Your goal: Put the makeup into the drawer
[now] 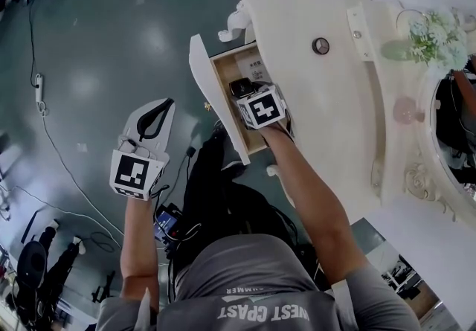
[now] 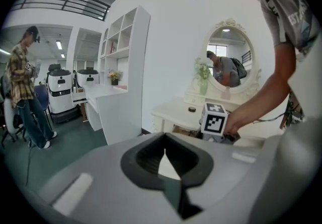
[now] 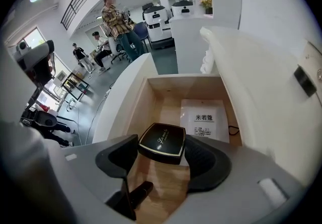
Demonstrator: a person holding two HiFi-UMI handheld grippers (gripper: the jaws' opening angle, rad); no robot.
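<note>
- Floor point(image 1: 97, 47) is dark green and glossy; the left gripper point(image 1: 160, 110) hangs above it, well apart from the furniture, fingers pressed together.
- Cream tabletop point(image 1: 312, 114) carries flowers point(image 1: 435, 36) beside an oval mirror point(image 1: 452, 121).
- Drawer point(image 3: 146, 102) stands pulled open below the tabletop; the right gripper point(image 3: 162, 153) reaches into it, fingers pinching a black compact point(image 3: 162, 140) above a white card point(image 3: 204, 120).

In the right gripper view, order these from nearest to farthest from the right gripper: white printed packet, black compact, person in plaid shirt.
1. Black compact, between the jaws.
2. White printed packet, behind it in the drawer.
3. Person in plaid shirt, far across the room, upper left.
</note>
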